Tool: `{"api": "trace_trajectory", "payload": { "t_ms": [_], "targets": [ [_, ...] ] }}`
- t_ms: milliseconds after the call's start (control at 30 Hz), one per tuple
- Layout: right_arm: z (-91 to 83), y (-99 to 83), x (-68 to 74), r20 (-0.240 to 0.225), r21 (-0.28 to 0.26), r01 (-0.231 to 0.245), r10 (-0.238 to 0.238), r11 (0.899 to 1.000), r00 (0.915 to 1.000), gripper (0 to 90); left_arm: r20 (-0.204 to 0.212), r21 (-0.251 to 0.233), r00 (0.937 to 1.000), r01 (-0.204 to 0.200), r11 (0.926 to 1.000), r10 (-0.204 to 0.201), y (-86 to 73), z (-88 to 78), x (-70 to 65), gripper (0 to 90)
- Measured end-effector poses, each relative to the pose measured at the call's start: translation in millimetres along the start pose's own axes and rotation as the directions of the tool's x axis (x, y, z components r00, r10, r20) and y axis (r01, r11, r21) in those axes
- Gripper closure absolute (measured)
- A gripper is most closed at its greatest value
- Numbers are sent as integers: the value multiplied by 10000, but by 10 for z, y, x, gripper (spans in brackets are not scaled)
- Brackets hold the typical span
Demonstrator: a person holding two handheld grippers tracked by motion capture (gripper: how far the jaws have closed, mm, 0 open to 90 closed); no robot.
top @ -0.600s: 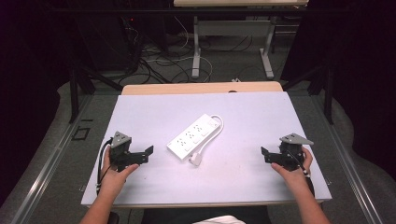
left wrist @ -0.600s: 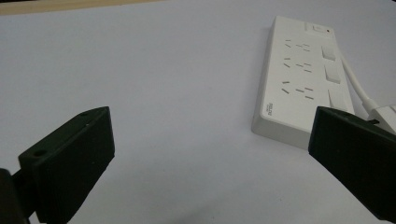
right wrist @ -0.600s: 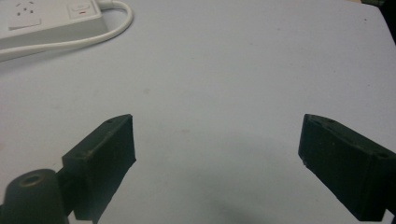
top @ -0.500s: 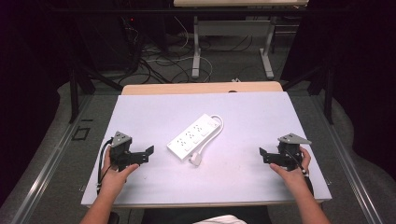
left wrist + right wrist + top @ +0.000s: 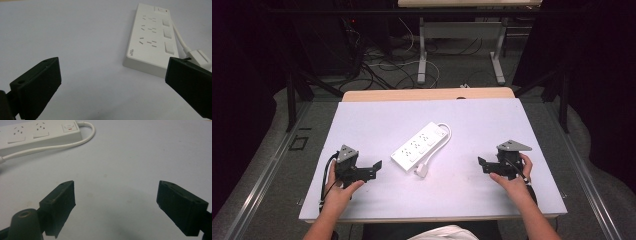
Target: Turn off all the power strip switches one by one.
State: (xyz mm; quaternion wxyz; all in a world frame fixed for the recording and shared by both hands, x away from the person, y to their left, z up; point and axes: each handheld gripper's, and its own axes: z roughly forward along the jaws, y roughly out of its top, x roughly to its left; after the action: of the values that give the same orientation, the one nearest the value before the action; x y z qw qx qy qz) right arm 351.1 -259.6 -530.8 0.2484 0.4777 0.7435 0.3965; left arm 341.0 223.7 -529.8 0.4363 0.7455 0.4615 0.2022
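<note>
The white power strip (image 5: 419, 147) lies mid-counter (image 5: 377, 120) between the spread, empty left tongs (image 5: 374, 169) and right tongs (image 5: 482, 164), its plug (image 5: 422, 171) partly hidden behind a jaw in the left gripper view.

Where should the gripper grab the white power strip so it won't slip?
Probably across the power strip at its middle, pinching the two long flat sides. Come from above with the left gripper, which sits nearer. The cable loops along the far side, so stay clear of it.
</note>
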Motion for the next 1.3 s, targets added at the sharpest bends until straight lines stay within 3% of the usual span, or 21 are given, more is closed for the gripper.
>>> {"api": "trace_trajectory", "payload": {
  "t_ms": [167, 200, 367, 867, 1133, 1300],
  "targets": [
    [77, 70, 100, -441, 155, 253, -246, 9996, 9987, 156, -107, -133, 9998, 176, 9998, -178, -9, 5, -8, 2],
    [110, 116, 146, -609, 120, 537, -529, 9985, 9967, 172, -165, -129, 9997, 204, 9997, -207, -11, -1, -6, 3],
    [162, 257, 251, -895, 105, 1058, -1044, 9943, 9905, 182, -180, -220, 9996, 211, 9995, -215, -14, -19, -9, 3],
    [301, 576, 412, -1487, 277, 1307, -1252, 9910, 9809, 250, -208, -205, 9989, 404, 9990, -408, -9, -7, 24, 3],
    [389, 789, 552, -1676, 284, 1997, -1923, 9794, 9669, 288, -242, -195, 9990, 382, 9991, -387, -13, -9, 33, 3],
    [455, 958, 656, -2002, 228, 2346, -2255, 9718, 9535, 319, -212, -196, 9991, 366, 9991, -370, -11, -8, 31, 3]
  ]
}}
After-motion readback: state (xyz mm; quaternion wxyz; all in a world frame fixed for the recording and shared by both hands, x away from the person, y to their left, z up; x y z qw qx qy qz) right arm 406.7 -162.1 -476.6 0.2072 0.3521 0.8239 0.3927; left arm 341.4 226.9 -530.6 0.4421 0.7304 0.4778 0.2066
